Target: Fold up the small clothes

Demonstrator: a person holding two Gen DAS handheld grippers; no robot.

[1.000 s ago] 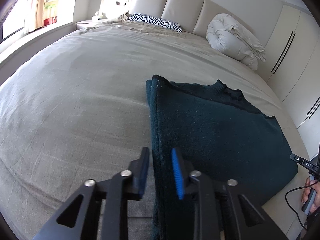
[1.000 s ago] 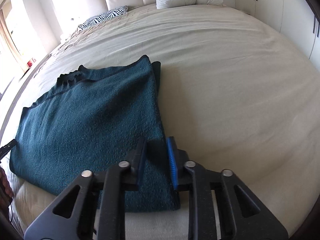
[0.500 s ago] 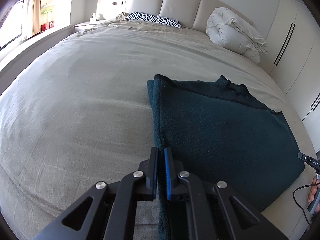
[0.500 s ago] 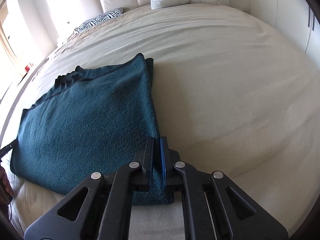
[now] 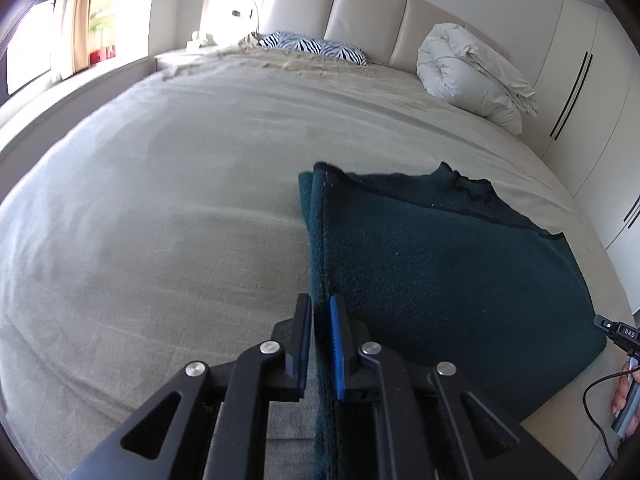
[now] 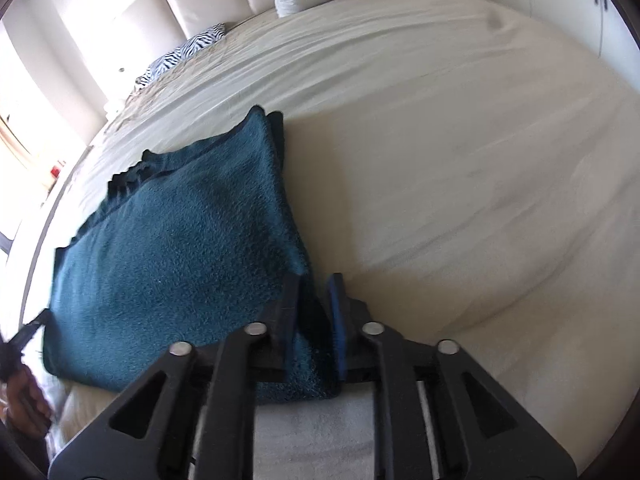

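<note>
A dark teal sweater lies folded flat on the beige bed, near its front edge. My left gripper straddles the sweater's left folded edge. Its jaws are opening, with the thick edge still between the blue pads. In the right wrist view the same sweater spreads to the left. My right gripper sits over its near right corner, tilted. Its jaws are opening too, and the corner lies loose between them.
A rolled white duvet and a zebra pillow lie by the padded headboard. White wardrobe doors stand to the right. A person's hand with a cable shows at the bed's edge. Bare bedsheet stretches right of the sweater.
Both grippers pinched shut on the sweater's edges half a second ago and have since widened. The right wrist view has rolled, so the bed now looks tilted. The sweater stays flat.
</note>
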